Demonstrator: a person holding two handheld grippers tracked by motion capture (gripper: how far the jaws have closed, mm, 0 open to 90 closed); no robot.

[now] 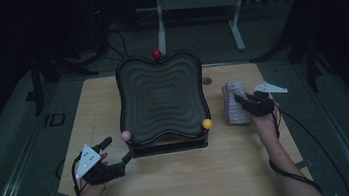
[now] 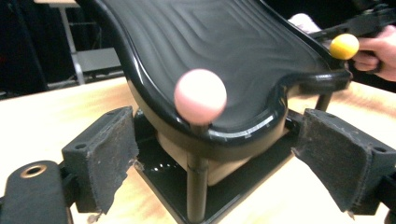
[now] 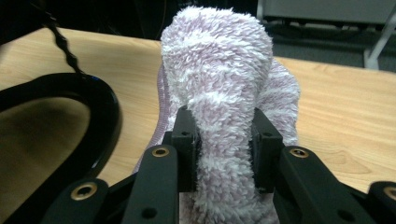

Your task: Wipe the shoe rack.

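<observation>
A black ridged tray (image 1: 162,99) stands tilted on a stand in the middle of the wooden table. Ball knobs sit at its edge: pink (image 1: 126,135) at the near left, yellow (image 1: 207,123) at the near right, red (image 1: 156,54) at the far side. My left gripper (image 1: 118,149) is open at the near left corner. In the left gripper view its pads (image 2: 107,154) flank the pink knob (image 2: 200,95) and its post without touching them. My right gripper (image 1: 239,99) is shut on a fluffy lilac-and-white cloth (image 1: 234,113) right of the tray, pinching a fold of the cloth (image 3: 219,60).
The wooden table (image 1: 197,176) has bare room in front of the tray stand and at the far left. A small round grommet (image 1: 206,80) sits behind the tray's right corner. A metal frame (image 1: 196,4) stands on the floor beyond the table.
</observation>
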